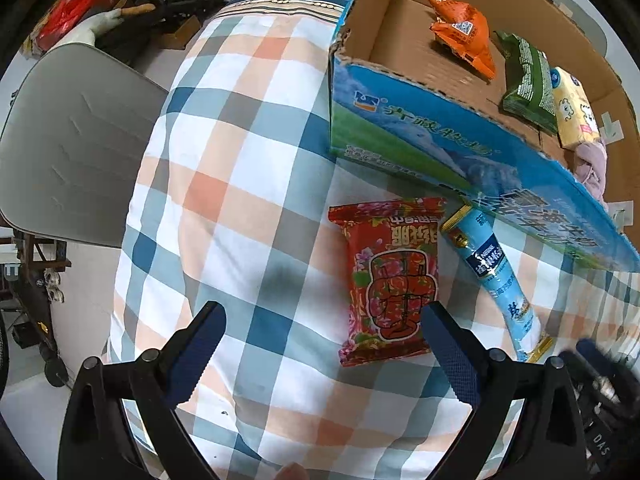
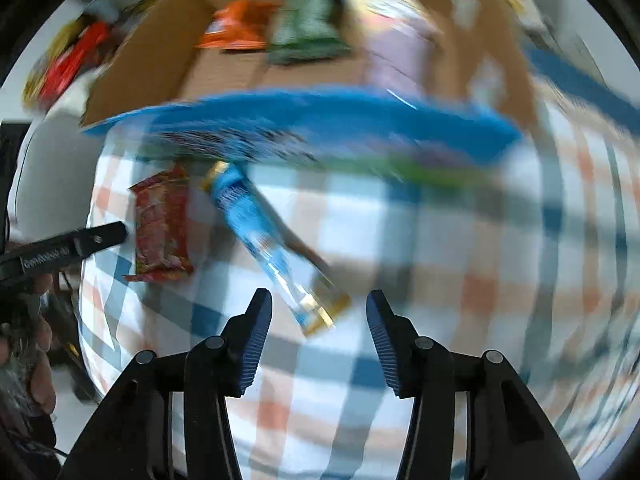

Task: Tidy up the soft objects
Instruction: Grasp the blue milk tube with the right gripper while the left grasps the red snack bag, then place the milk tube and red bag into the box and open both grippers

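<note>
The red snack packet [image 1: 390,280] with a flower pattern lies flat on the checked cloth, its long side pointing toward the cardboard box [image 1: 404,136]. Just beside it, on its right, lies the light blue tube-shaped packet [image 1: 496,276] with gold ends, slanted, its far end close under the box wall. Inside the open box there are 4 soft things: an orange packet [image 1: 464,32], a green packet [image 1: 526,80], a pale yellow tissue pack [image 1: 576,108] and a pink cloth [image 1: 592,164], in a row along one side.
</note>
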Action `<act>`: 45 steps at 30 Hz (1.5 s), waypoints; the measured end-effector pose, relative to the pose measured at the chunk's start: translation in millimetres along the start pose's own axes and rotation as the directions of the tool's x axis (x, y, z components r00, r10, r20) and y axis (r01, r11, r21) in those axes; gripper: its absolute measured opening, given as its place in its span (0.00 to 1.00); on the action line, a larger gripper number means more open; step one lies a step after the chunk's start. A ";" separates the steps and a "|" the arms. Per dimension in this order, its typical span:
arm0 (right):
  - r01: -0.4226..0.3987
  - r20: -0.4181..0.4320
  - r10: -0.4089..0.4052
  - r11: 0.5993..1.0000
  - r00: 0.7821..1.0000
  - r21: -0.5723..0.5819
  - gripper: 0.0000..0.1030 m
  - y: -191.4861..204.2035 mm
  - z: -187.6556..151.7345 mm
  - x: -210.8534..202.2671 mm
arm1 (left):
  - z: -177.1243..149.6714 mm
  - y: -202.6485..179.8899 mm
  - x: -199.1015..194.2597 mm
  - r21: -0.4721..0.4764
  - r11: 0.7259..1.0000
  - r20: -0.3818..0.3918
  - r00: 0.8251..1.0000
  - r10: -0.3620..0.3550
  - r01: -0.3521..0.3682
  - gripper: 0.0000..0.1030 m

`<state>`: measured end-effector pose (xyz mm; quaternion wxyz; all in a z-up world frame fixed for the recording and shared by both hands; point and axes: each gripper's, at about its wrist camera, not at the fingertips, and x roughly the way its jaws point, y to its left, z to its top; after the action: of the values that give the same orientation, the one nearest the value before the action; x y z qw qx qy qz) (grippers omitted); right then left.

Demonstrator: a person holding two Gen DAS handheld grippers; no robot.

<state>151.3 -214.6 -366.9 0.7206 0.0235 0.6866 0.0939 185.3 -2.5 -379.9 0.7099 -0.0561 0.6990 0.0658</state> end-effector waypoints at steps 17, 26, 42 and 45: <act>0.120 -0.284 -0.092 0.989 0.955 0.083 0.31 17.2 9.2 63.3 | 9.6 -14.0 33.4 0.062 0.998 -0.049 0.999 -0.008 0.011 0.97; 0.017 -0.221 0.038 0.970 0.975 0.241 0.36 -9.1 10.2 60.7 | 19.3 -47.1 76.5 0.165 0.986 -0.114 0.993 0.010 0.009 0.61; -0.017 -0.302 0.097 0.966 0.948 0.258 0.30 -17.8 -85.7 53.9 | -98.1 -61.4 71.4 0.285 0.959 -0.126 0.991 0.052 -0.015 0.43; 0.011 -0.288 0.062 0.969 0.956 0.246 0.30 -11.1 -92.7 61.6 | -101.8 -60.5 79.5 0.271 0.962 -0.125 0.991 0.057 -0.021 0.45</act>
<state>62.8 -224.0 -434.6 0.6010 0.1071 0.7918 0.0203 96.5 -78.3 -461.7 0.6617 0.0503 0.7478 -0.0196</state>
